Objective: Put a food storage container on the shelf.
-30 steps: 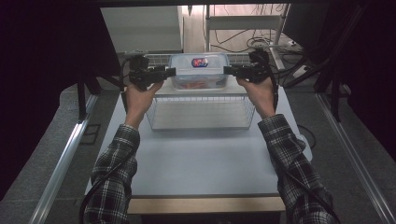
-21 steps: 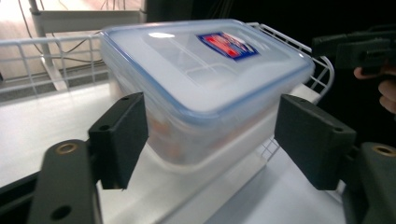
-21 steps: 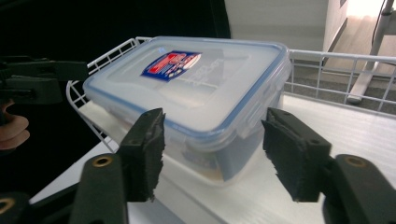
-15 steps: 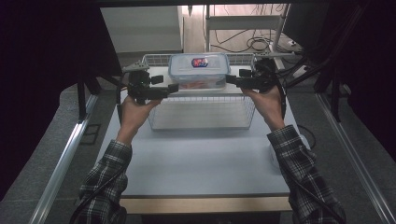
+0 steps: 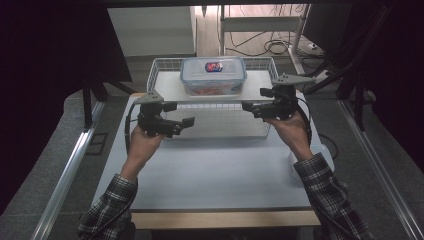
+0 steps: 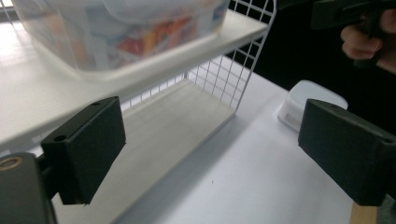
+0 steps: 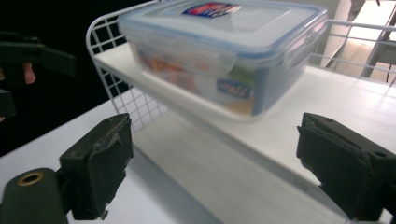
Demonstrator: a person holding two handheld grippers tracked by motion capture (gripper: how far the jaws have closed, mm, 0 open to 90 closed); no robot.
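Forearms in plaid sleeves reach up from the near edge of the tabletop (image 5: 210,175), each hand carrying a gripper that points inward toward the other. On the left, the left gripper (image 5: 186,114) hangs just before the left front corner of the wire shelf rack (image 5: 160,67), its jaws wide apart after just opening, nothing between them. In the middle, the clear food container (image 5: 213,75) with its blue-rimmed lid sits on the rack's upper white shelf, beyond both grippers and apart from them. On the right, the right gripper (image 5: 248,106) hovers by the rack's right front corner, jaws likewise just opened wide and empty. A small white box (image 6: 310,105) lies on the tabletop near the right hand.
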